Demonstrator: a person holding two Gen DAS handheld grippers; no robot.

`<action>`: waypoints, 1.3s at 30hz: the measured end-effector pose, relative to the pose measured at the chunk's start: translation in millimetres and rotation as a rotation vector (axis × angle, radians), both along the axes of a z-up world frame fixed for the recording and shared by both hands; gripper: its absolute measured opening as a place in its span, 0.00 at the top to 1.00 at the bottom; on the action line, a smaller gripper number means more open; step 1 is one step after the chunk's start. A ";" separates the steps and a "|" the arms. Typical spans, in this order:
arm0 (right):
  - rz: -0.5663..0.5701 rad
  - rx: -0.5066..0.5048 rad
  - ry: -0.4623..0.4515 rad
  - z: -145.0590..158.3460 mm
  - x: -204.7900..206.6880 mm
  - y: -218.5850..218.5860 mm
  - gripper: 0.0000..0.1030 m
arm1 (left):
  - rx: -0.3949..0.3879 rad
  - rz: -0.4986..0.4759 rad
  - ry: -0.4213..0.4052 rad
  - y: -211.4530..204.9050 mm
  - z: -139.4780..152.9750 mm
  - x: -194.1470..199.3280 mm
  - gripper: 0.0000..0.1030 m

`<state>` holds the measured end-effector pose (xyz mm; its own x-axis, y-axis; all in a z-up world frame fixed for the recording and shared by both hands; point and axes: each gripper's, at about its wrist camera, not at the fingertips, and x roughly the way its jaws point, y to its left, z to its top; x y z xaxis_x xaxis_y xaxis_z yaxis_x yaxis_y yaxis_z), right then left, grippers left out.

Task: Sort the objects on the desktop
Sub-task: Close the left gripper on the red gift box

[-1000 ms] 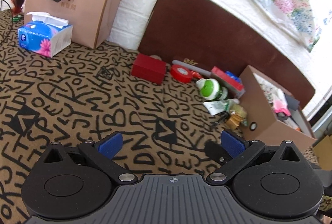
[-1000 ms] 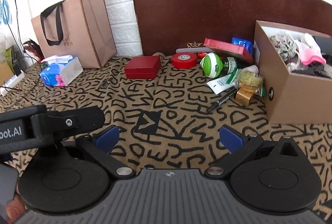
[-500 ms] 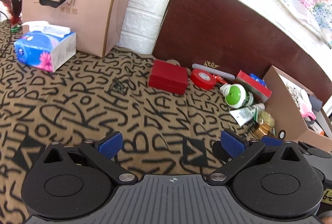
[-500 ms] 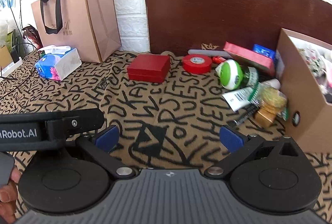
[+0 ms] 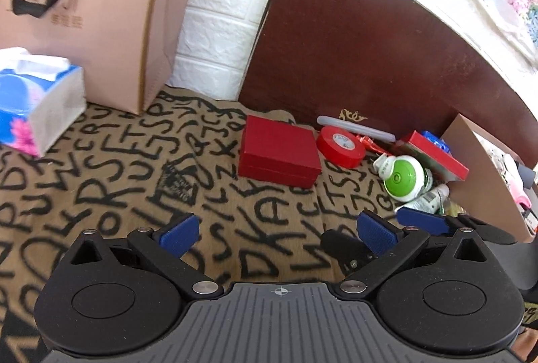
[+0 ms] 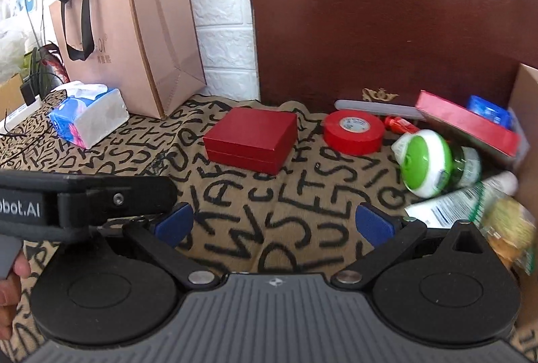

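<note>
A red box (image 5: 279,154) (image 6: 250,137) lies on the lettered cloth ahead of both grippers. Right of it sit a red tape roll (image 5: 340,146) (image 6: 353,131), a green-capped bottle (image 5: 403,178) (image 6: 433,164), a white tube (image 6: 460,201) and a flat red box (image 6: 467,125), beside a cardboard box (image 5: 484,174). My left gripper (image 5: 277,231) is open and empty. My right gripper (image 6: 274,223) is open and empty; its blue fingers (image 5: 423,221) show at the left wrist view's right edge.
A tan paper bag (image 5: 90,9) (image 6: 134,36) and a tissue pack (image 5: 33,100) (image 6: 87,115) stand at the back left. A dark brown board (image 5: 370,53) (image 6: 386,20) leans on the white brick wall. The left gripper's body (image 6: 84,198) crosses the right wrist view's left side.
Both grippers have moved forward toward the red box and the pile by the cardboard box; the objects look larger. Both stay open.
</note>
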<state>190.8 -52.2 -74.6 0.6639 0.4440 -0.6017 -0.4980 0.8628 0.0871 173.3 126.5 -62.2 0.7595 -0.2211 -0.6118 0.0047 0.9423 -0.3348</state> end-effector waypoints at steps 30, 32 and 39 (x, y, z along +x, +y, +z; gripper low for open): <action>0.143 0.006 -0.015 -37.6 85.0 38.0 0.29 | -0.102 -0.081 0.035 9.2 -40.7 103.5 0.21; 0.152 0.015 -0.011 -38.0 84.8 39.3 0.33 | -0.096 -0.068 0.031 10.0 -40.2 103.2 0.29; 0.158 -0.008 -0.009 -36.6 79.8 38.1 0.40 | -0.071 -0.056 0.025 7.6 -36.3 91.1 0.36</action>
<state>270.6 -14.1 -111.2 0.5915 0.5389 -0.5998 -0.6285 0.7741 0.0757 264.4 134.1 -98.4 0.7297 -0.3059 -0.6115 0.0473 0.9148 -0.4012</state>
